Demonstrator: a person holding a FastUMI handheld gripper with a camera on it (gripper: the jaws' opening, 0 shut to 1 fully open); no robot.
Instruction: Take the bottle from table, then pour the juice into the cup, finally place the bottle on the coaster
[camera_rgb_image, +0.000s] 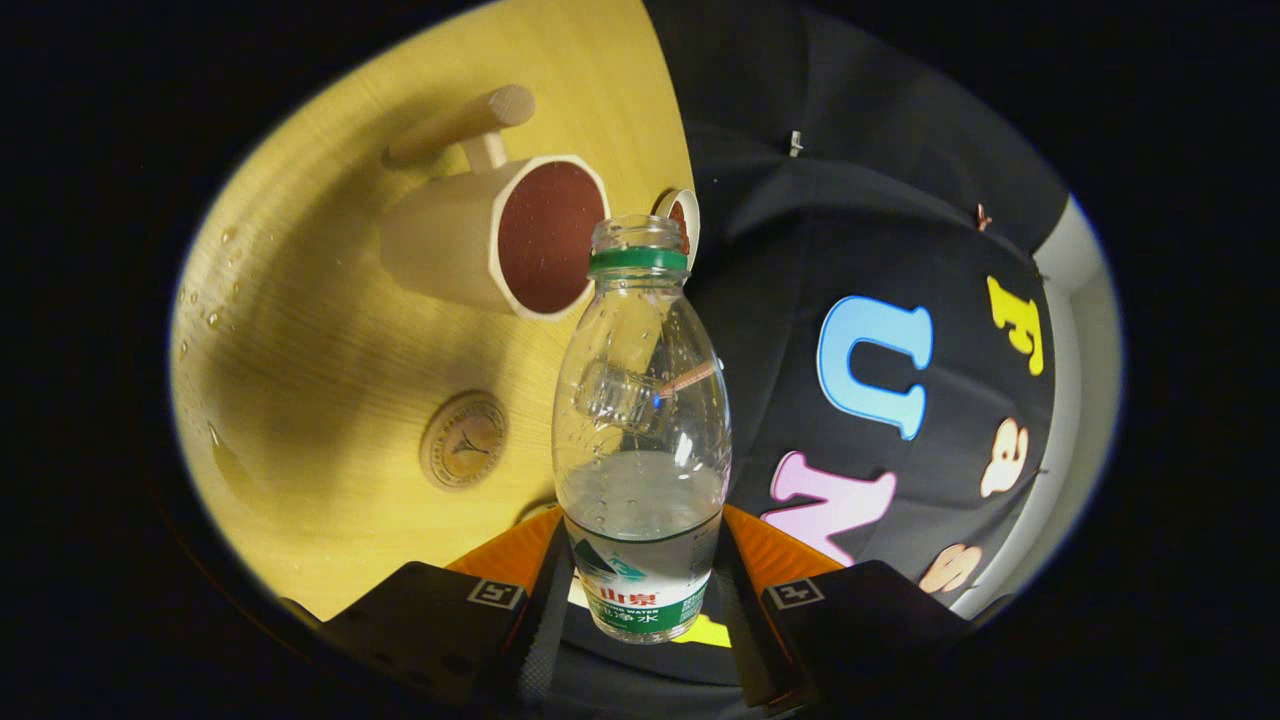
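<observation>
A clear plastic bottle (641, 430) with a green neck ring and no cap is held between my fingers, and my gripper (640, 590) is shut on its labelled lower part. Clear liquid fills its lower part. The view is rolled, so the wooden table (330, 330) appears tipped. Beyond the bottle's open mouth stands a pale cup (500, 235) with a long wooden handle and a dark reddish inside. A small round wooden coaster (463, 440) lies on the table between the fingers and the cup, to the bottle's left.
A small round white-rimmed thing (685, 215) shows just behind the bottle's mouth at the table's edge. Water drops (215, 300) dot the table beyond the coaster. The black booth cloth (870, 300) hangs past the table edge.
</observation>
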